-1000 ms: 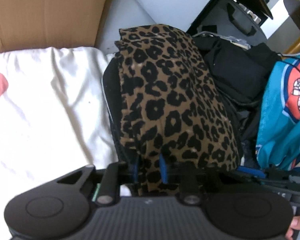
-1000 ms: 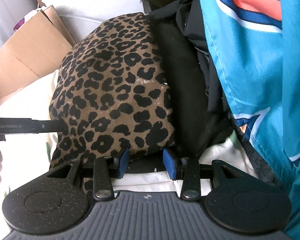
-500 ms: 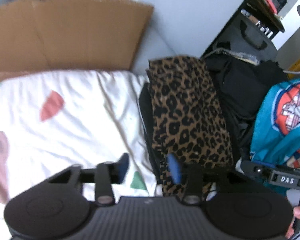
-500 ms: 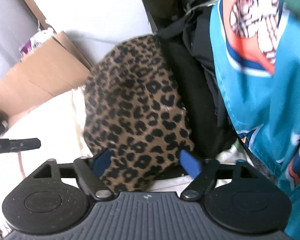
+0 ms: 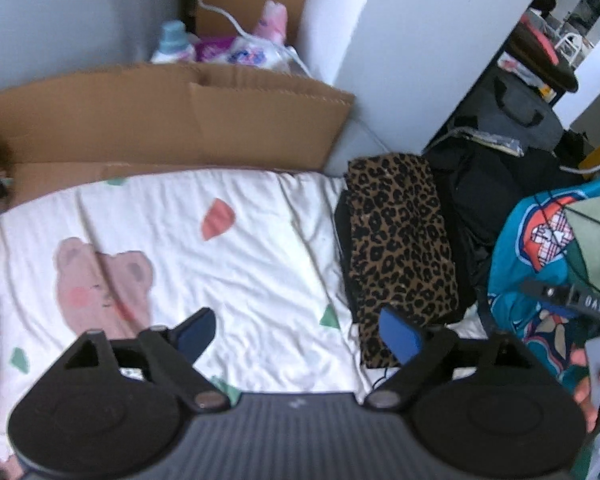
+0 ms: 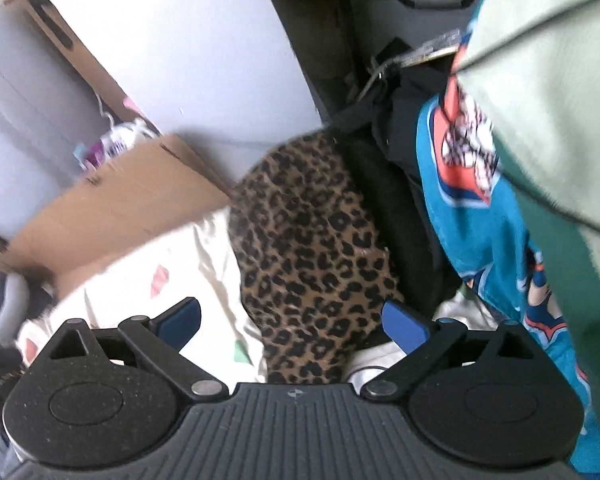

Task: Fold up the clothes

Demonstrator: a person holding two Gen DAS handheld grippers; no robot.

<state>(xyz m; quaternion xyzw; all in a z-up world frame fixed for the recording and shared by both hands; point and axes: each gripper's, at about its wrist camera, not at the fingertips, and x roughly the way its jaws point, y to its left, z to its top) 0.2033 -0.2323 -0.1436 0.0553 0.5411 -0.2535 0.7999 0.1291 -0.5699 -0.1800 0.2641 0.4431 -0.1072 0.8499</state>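
A folded leopard-print garment point(image 5: 400, 248) lies on a stack of dark clothes point(image 5: 476, 192) at the right edge of a white printed sheet point(image 5: 188, 256). My left gripper point(image 5: 298, 334) hangs open above the sheet, back from the garment, nothing between its blue pads. In the right wrist view the same leopard-print garment point(image 6: 312, 256) lies ahead, and my right gripper point(image 6: 292, 322) is open over its near end, not touching it. The right gripper's body point(image 5: 572, 304) and a hand point(image 5: 592, 384) show at the left view's right edge.
A teal cartoon-print garment point(image 5: 532, 248) and a pale green cloth point(image 6: 548, 92) hang at the right. Flattened cardboard point(image 5: 160, 120) stands behind the sheet, with bottles and packets point(image 5: 224, 46) beyond. A dark bag point(image 5: 516, 112) sits at the back right.
Both grippers let go of the leopard-print garment, opened wide and pulled back and up. The folded garment stays on the dark stack.
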